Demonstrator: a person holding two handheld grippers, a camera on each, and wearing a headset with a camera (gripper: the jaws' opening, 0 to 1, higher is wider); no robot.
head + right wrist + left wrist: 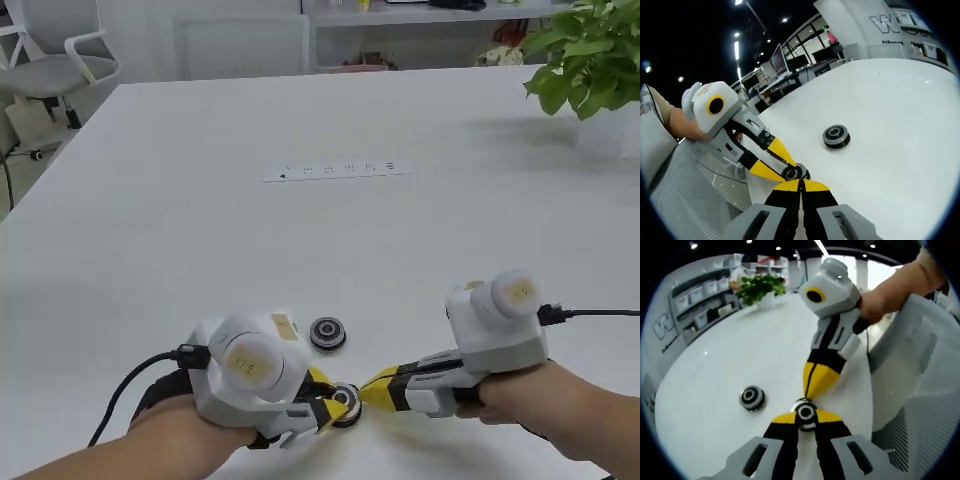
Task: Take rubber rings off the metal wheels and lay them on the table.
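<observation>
Nearest me, at bottom centre, my left gripper (336, 402) held a metal wheel (348, 397) in closed jaws, while the right gripper's (372, 392) jaws, pressed together, touched its rim from the right; a second wheel (328, 333) lay just above on the surface (320, 250).

the table (300, 240) is white and smooth, with a soft sheen that takes dim reflections. the loose wheel (328, 334) has a bright, polished metal hub inside a matt black rubber ring — the held wheel (806, 411) looks the same. the left gripper (806, 417) and right gripper (813, 390) have matt white plastic bodies and smooth yellow-and-black plastic jaws. the chair mesh (695, 190) is a white open weave — the plant's leaves (585, 55) are glossy green
</observation>
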